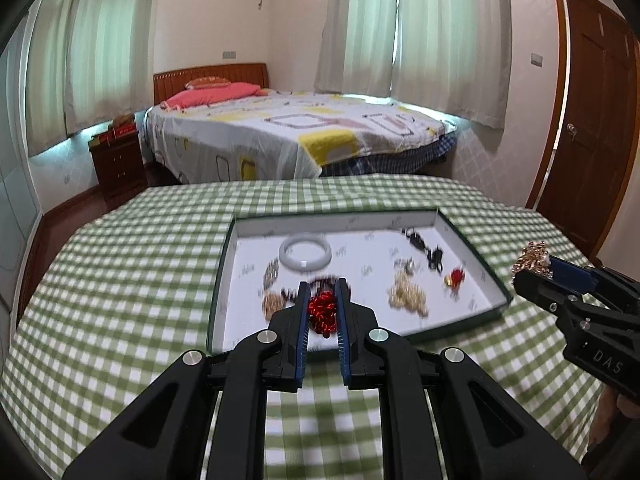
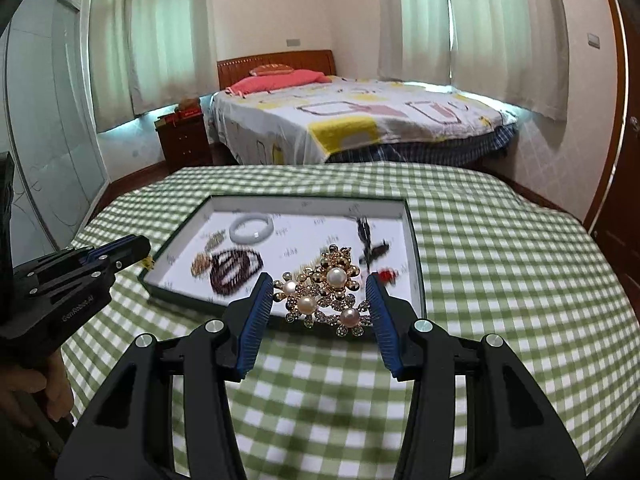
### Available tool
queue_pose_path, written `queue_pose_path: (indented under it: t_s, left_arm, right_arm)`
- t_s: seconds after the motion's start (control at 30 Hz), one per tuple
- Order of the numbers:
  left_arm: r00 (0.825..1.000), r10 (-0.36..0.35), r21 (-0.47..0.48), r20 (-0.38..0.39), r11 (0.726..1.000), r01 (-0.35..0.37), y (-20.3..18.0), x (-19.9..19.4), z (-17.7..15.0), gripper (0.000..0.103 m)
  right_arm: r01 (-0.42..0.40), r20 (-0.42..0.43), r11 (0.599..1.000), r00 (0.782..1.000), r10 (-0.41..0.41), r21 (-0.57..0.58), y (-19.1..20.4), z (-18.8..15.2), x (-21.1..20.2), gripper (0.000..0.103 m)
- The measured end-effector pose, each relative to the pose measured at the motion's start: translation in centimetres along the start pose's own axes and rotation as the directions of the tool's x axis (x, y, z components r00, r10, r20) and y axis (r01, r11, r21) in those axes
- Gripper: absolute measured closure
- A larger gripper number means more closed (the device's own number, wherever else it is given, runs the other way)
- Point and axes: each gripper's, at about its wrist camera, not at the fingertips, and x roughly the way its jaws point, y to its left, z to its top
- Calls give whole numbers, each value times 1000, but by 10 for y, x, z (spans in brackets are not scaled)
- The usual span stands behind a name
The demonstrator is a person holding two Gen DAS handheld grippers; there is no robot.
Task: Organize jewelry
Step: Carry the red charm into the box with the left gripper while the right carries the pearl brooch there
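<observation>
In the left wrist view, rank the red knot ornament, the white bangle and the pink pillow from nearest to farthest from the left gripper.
1. Red knot ornament, clamped in the left gripper.
2. White bangle, lying farther back in the tray.
3. Pink pillow, on the bed behind the table.

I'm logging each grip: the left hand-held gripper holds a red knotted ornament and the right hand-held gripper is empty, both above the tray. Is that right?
Not quite. The right hand-held gripper isn't empty: it holds a gold pearl brooch cluster, as the right wrist view shows. The left hand-held gripper does hold the red knotted ornament, above the tray.
</observation>
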Motion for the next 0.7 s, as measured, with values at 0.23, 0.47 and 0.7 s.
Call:
queue_pose_path:
  t_s: [0.23, 0.47, 0.7]
  left_arm:
    - [999, -4, 4, 40, 1000, 4, -2, 19, 29, 90]
    - [999, -12, 8, 40, 1000, 11, -6, 52, 48, 90]
    - [1000, -27, 6, 16, 1000, 27, -14, 86, 53, 90]
  right_arm:
    - [-6, 30, 1000, 1000, 6, -10, 1, 29, 23, 56]
    - [-6, 23, 1000, 1000, 7, -27, -2, 48, 61, 56]
    - [1, 0, 1000, 1000, -1, -27, -7, 57, 106, 56]
